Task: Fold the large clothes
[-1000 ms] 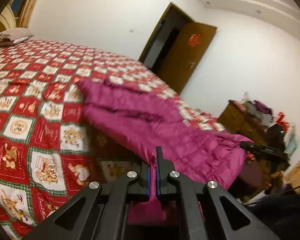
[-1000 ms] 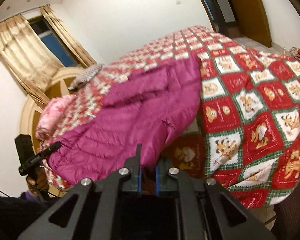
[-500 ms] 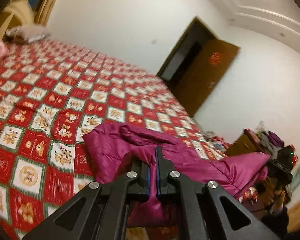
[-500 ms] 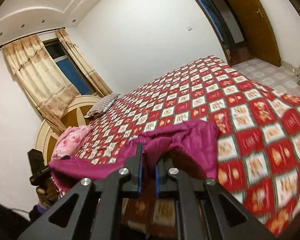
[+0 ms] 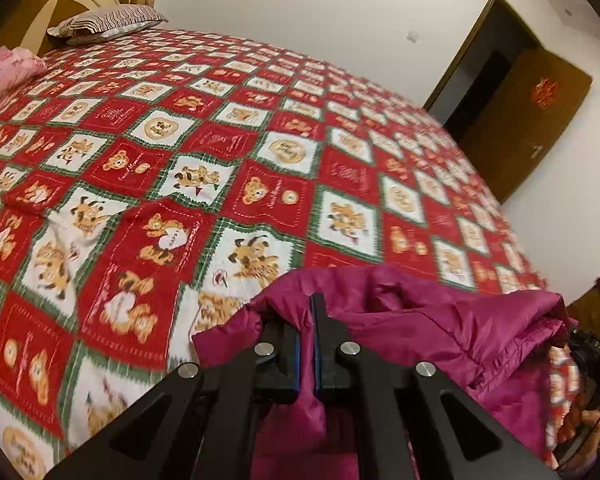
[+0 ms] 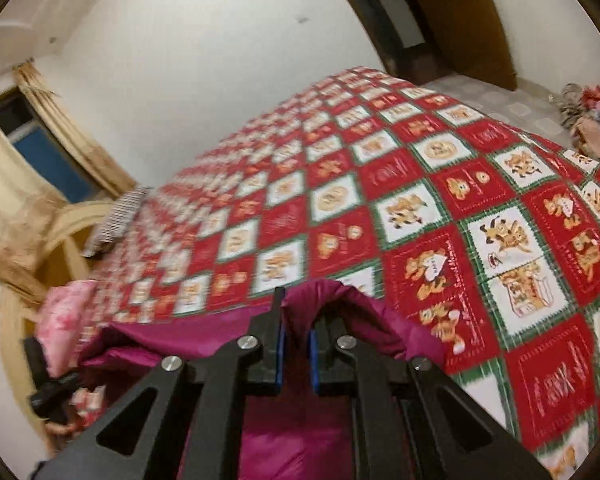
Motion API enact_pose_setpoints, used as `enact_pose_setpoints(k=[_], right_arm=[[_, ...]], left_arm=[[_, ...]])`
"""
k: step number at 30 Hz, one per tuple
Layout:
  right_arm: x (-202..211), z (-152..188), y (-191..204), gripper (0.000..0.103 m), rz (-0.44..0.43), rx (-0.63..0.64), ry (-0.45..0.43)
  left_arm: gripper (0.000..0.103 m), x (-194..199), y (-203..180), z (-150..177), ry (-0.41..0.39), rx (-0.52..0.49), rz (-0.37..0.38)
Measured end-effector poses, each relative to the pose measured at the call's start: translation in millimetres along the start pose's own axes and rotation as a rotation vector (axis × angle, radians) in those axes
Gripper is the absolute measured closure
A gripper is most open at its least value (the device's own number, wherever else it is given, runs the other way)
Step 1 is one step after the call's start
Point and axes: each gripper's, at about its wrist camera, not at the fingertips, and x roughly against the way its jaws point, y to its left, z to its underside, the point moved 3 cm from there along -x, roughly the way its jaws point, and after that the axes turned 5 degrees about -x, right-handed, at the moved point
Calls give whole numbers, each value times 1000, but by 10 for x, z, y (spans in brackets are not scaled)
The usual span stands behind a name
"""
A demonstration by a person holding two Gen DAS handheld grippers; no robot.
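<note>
Left tool (image 5: 307,344) clamped on a fold of a magenta padded jacket (image 5: 440,332), right tool (image 6: 295,346) pinching another fold of it (image 6: 364,320), the jacket held bunched between both at the near edge of a bed (image 5: 228,152) with a red patchwork bedspread, striped pillow (image 5: 108,22) at the far corner

Jacket (image 5: 452,332) shiny quilted magenta nylon; bedspread (image 5: 228,152) soft matt printed cloth; grippers (image 5: 307,354) matt black plastic, metal screws.

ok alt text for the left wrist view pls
The left gripper is shut on a bunched magenta puffer jacket, held over a red patchwork teddy-bear bedspread. A striped pillow and an open brown door lie beyond.
</note>
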Motion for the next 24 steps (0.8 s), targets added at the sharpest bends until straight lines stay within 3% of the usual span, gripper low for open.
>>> enact_pose_setpoints(k=[5,7,9,11,14,18,19,21,22,24], right_arm=[[-400,75,-130,89,85,15,-23],[-519,110,-189,80,116,15,-37],[-591,131,-279,61,135,-22,-30],[-610,120,-363,49,108,-64,-23],[-549,81,-402,22,83,-95,-35],[-92,-48,-368,20,17,-110,-110],[60,-75,-325,20,13,-93,-136],[313,-111,-168,23,32,-30,-164],[403,-113,-78,26,54,10,-159],[505,-66,115,41,62,85,-133]], left_arm=[[96,-352,68,59,49,20,-24],[96,-387,132,85,44,58,14],[95,-349,271,95,34,152,108],[93,-284,408,69,43,252,195],[91,-65,495,-20,24,308,251],[86,343,364,-161,-26,185,188],[80,465,329,-189,-52,149,149],[51,690,277,-248,-127,90,46],[26,782,264,-279,-165,79,7],[21,962,260,-336,-252,94,-20]])
